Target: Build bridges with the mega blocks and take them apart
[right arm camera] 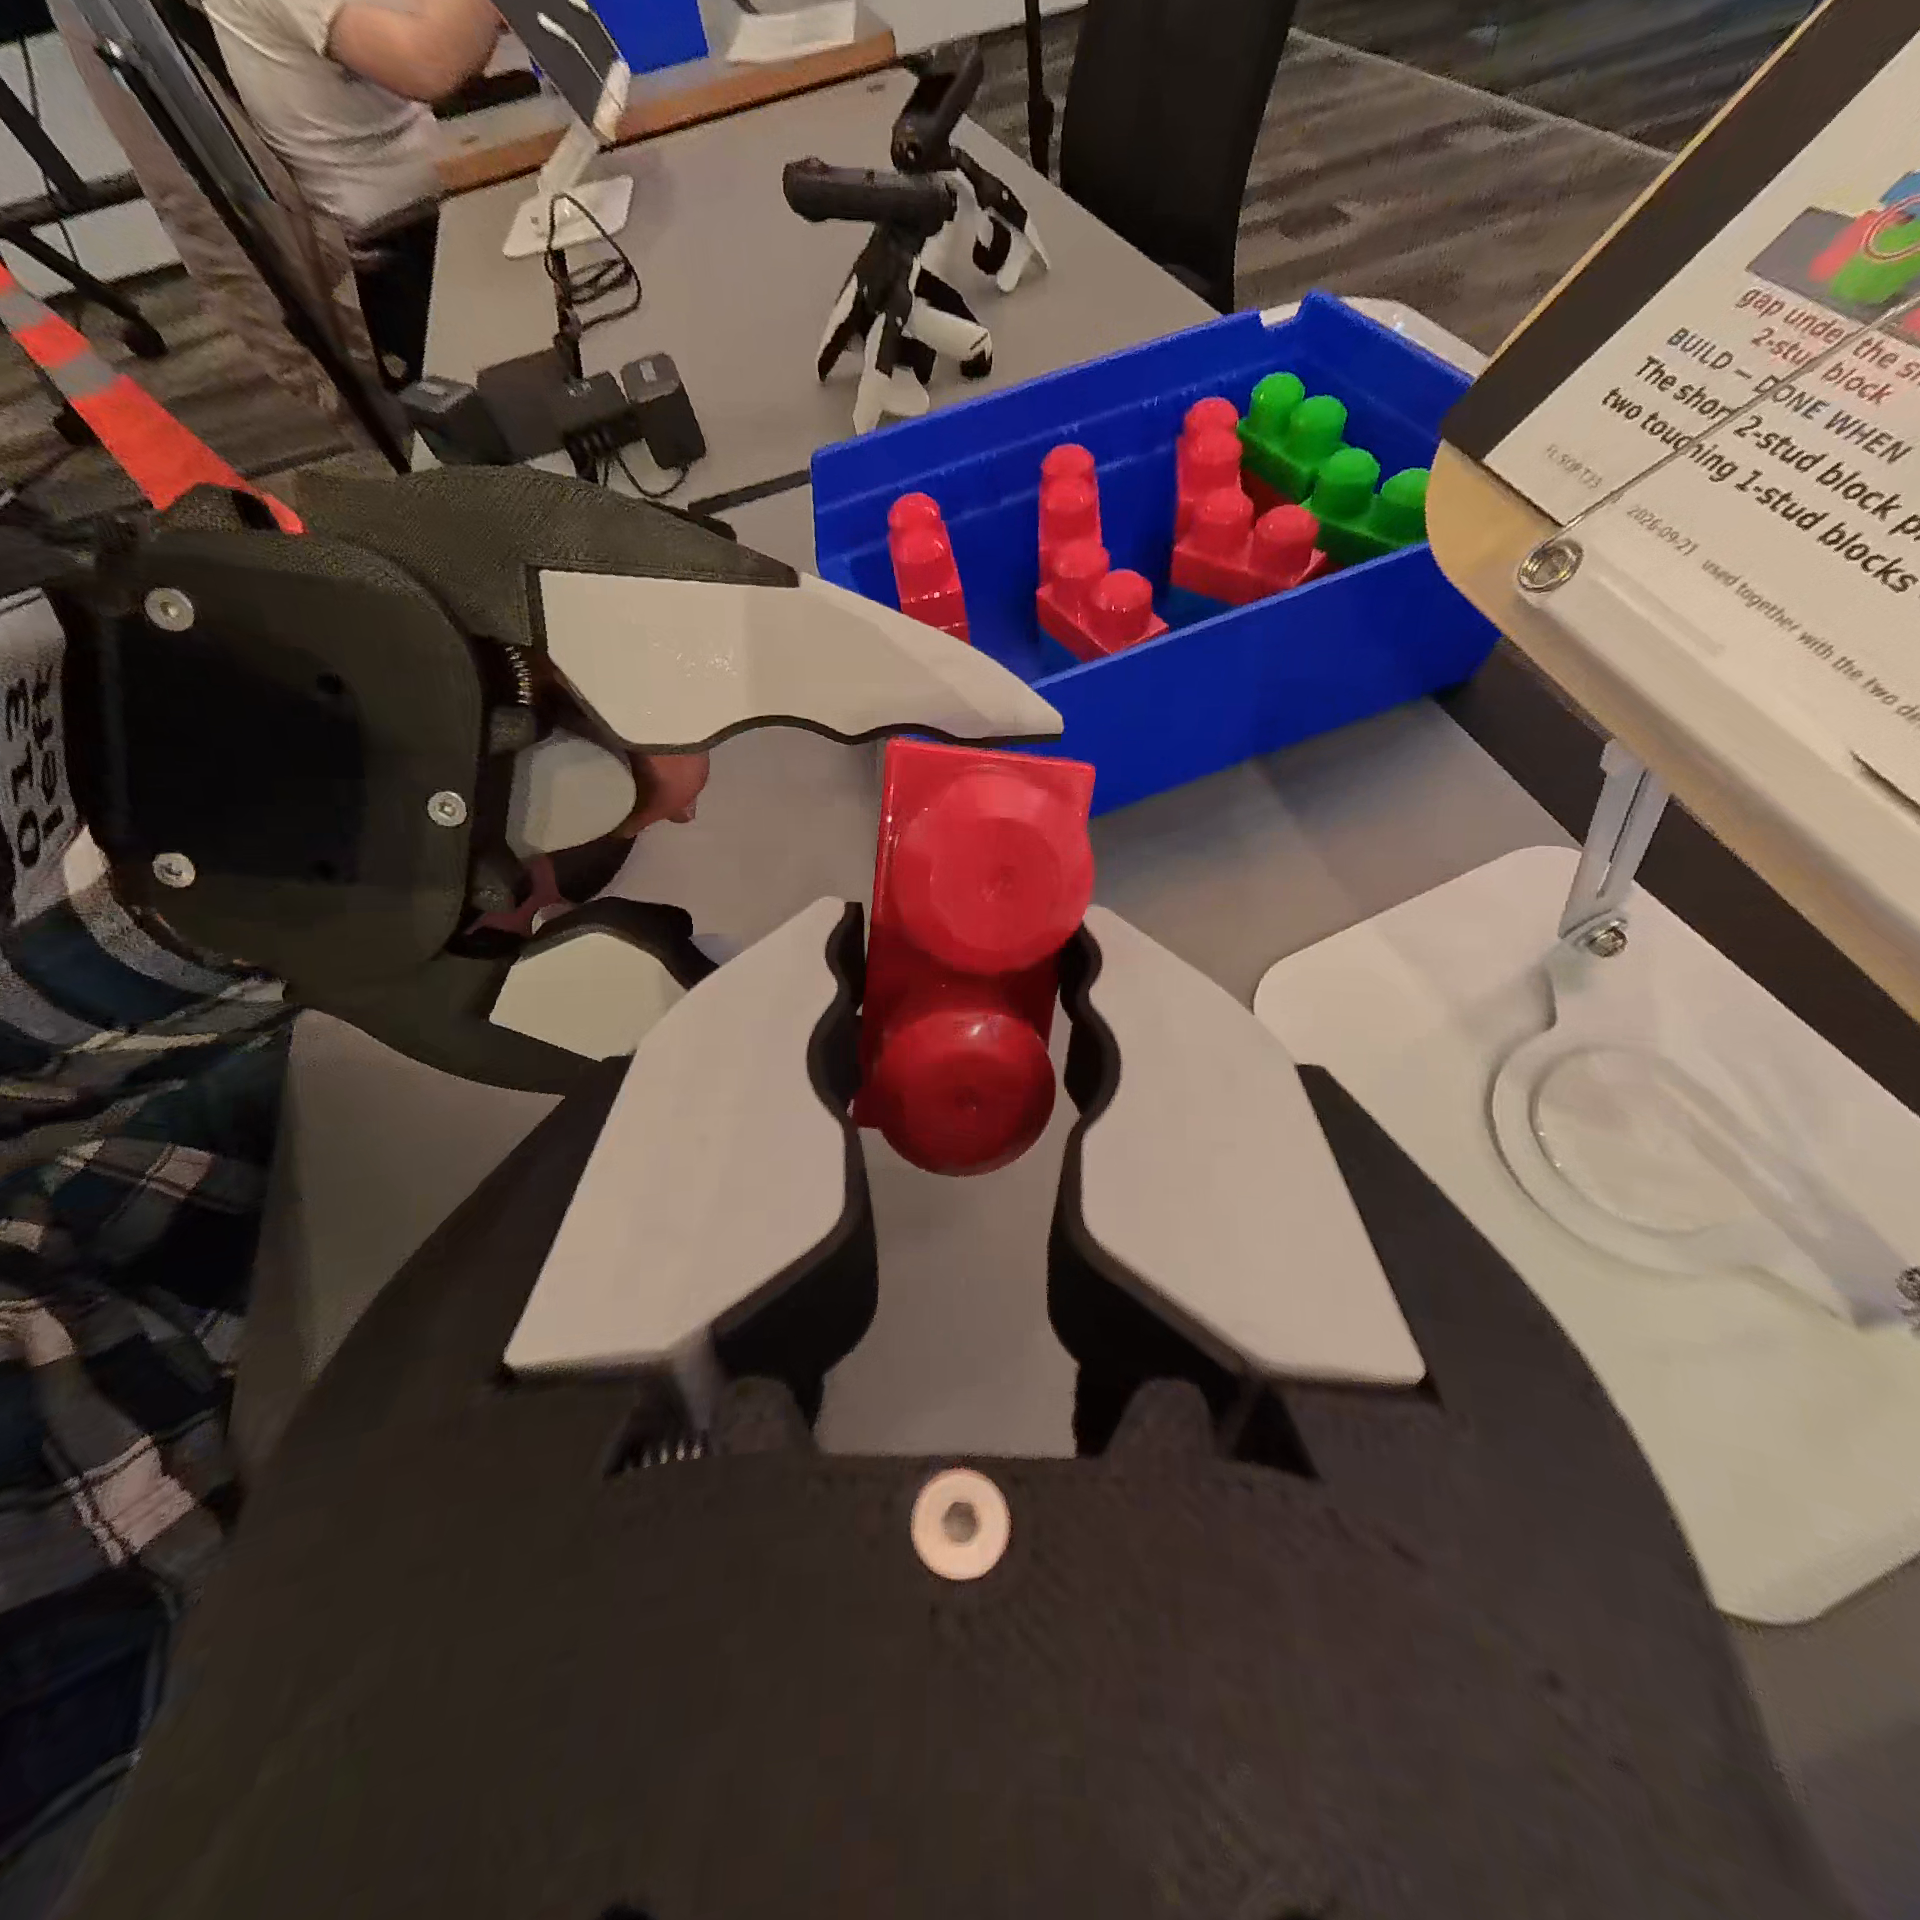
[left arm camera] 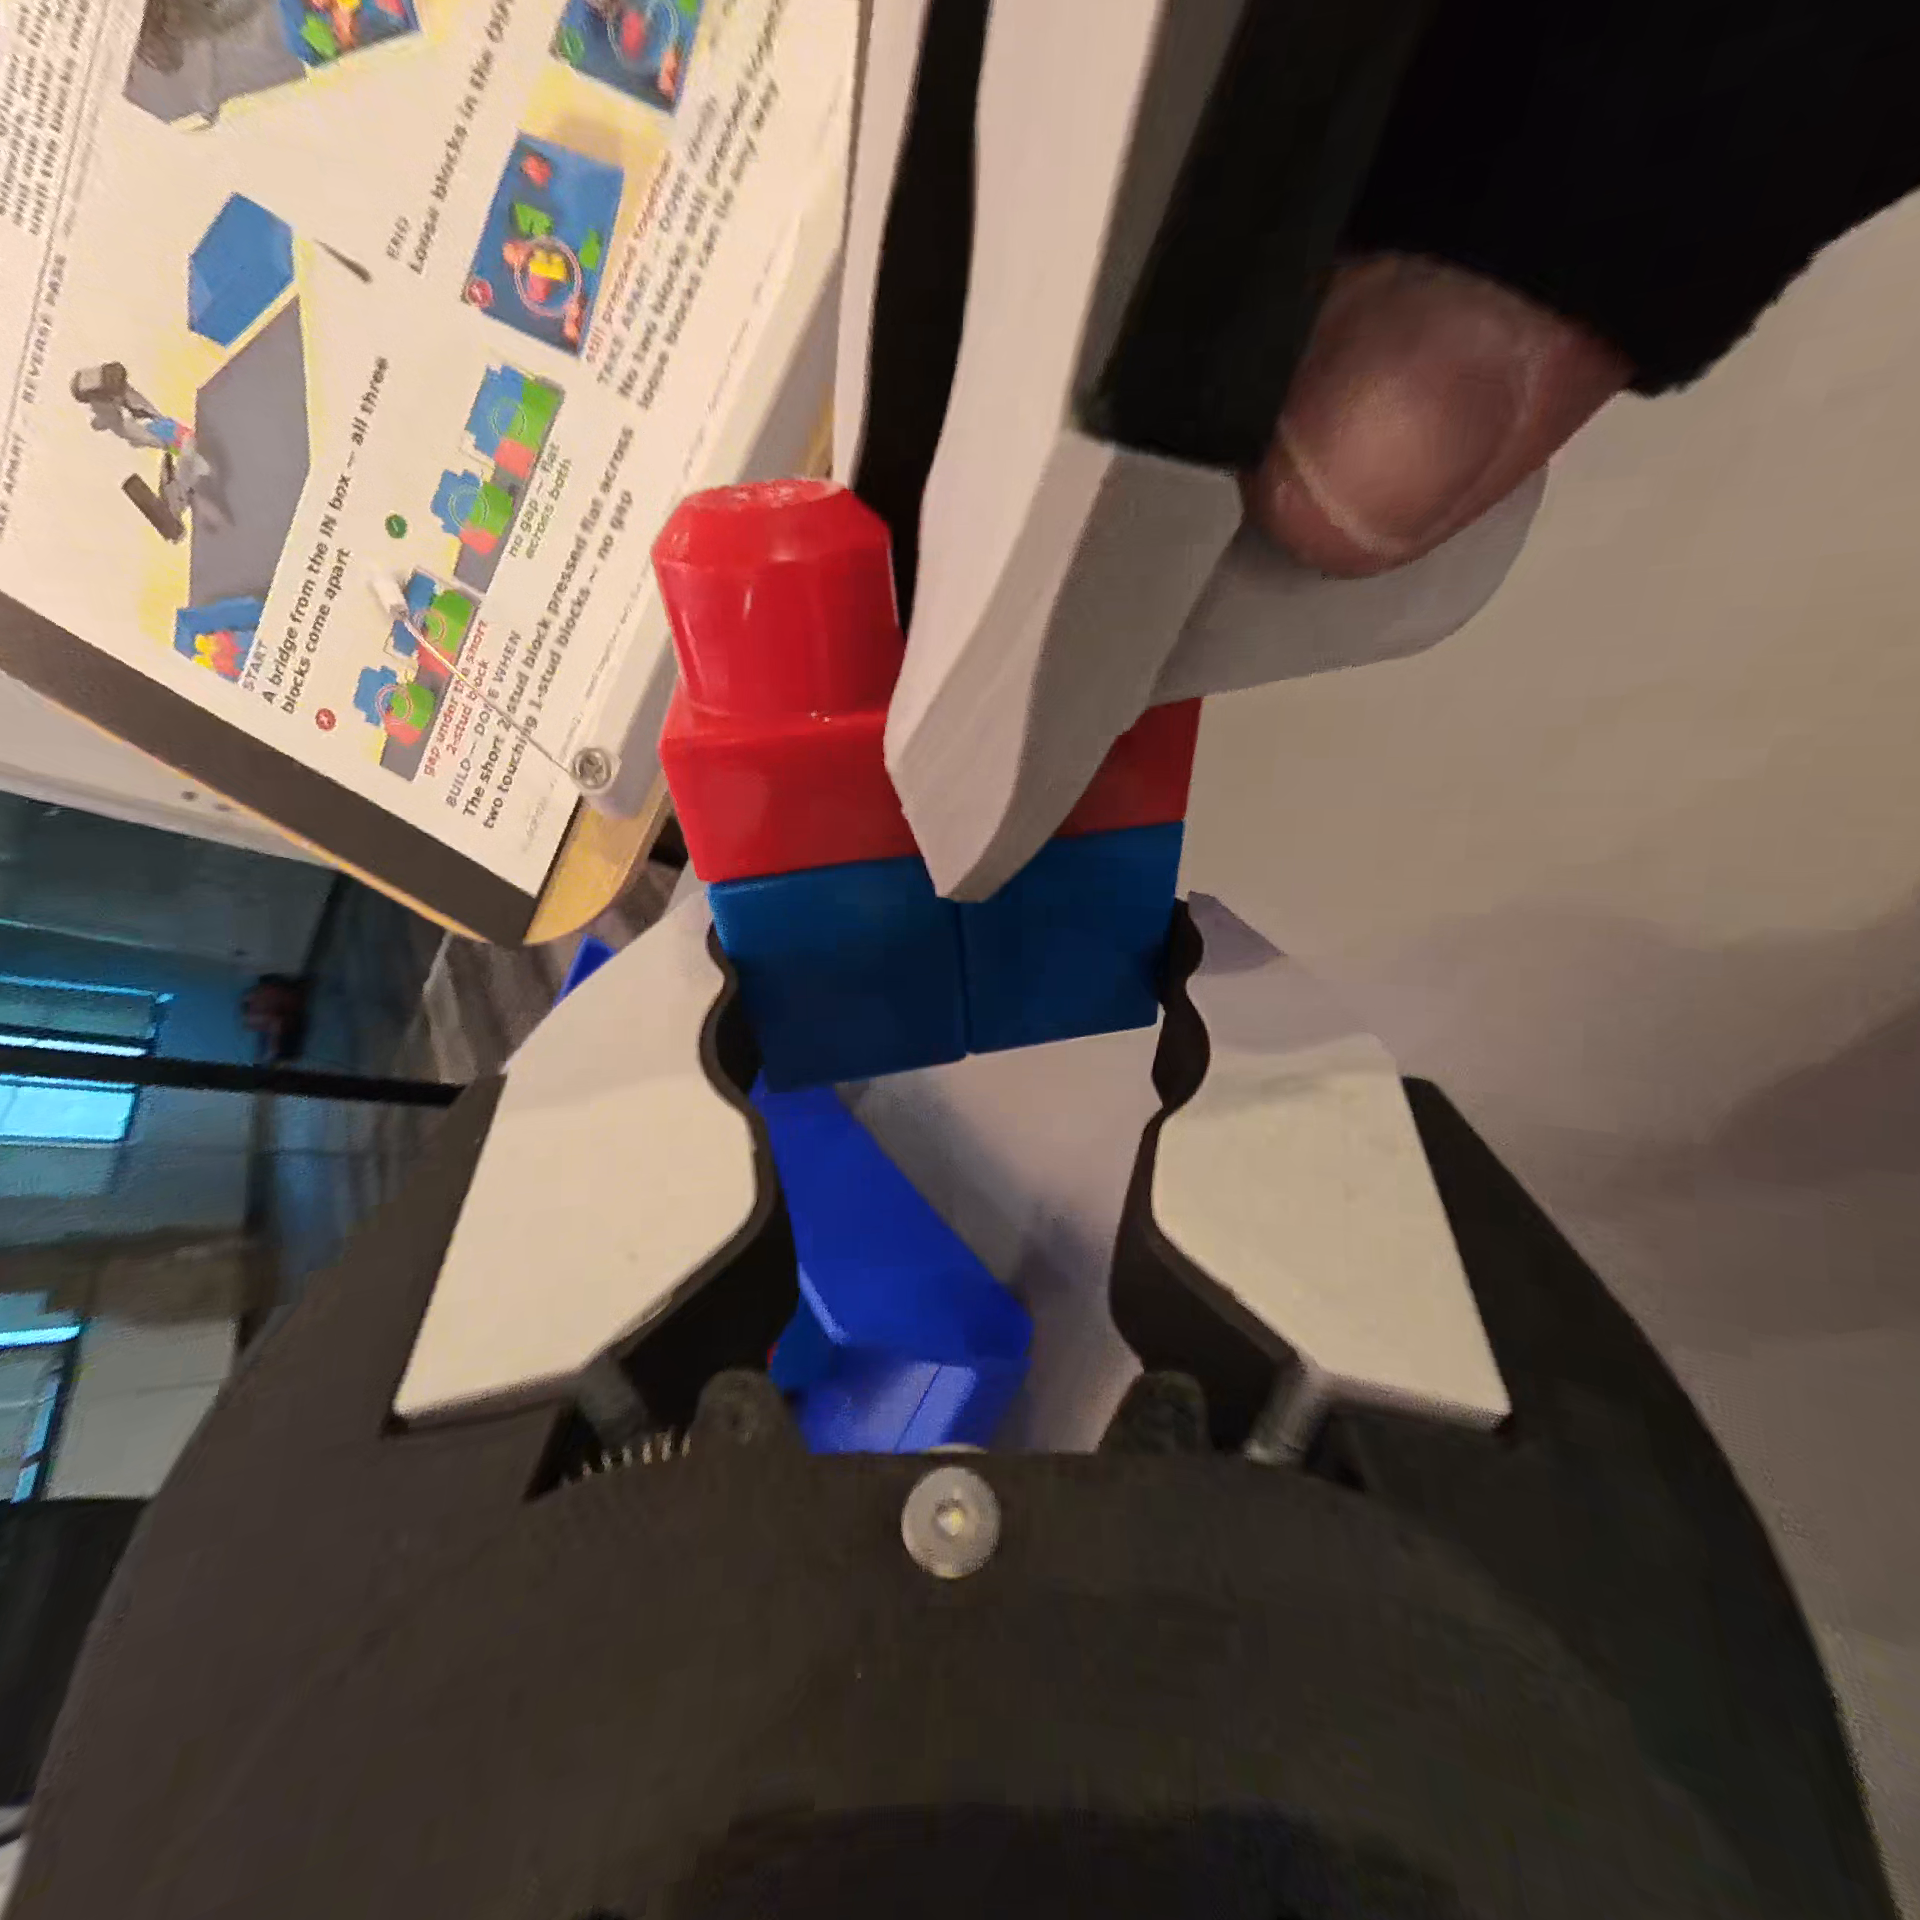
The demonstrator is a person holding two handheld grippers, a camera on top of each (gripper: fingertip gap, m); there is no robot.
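Note:
In the left wrist view my left gripper (left arm camera: pixel 951 987) is shut on two blue blocks (left arm camera: pixel 842 987) that stand side by side, one pad on each outer face. A red two-stud block (left arm camera: pixel 790 790) sits across their tops. In the right wrist view my right gripper (right arm camera: pixel 961 987) is shut on that red block (right arm camera: pixel 977 883) from above, its pads on the long sides. One right gripper finger (left arm camera: pixel 1039 675) shows over the red block in the left wrist view. One finger (right arm camera: pixel 790 665) of the left gripper reaches in from the left; the blue blocks are hidden there.
A blue bin (right arm camera: pixel 1247 686) with several red and green blocks (right arm camera: pixel 1330 468) stands behind on the grey table. An instruction sheet on a stand (right arm camera: pixel 1714 468) overhangs at the right, with its white base (right arm camera: pixel 1455 1091) below. The sheet (left arm camera: pixel 364 416) is close on the left. The tips of both grippers are at nearly the same place.

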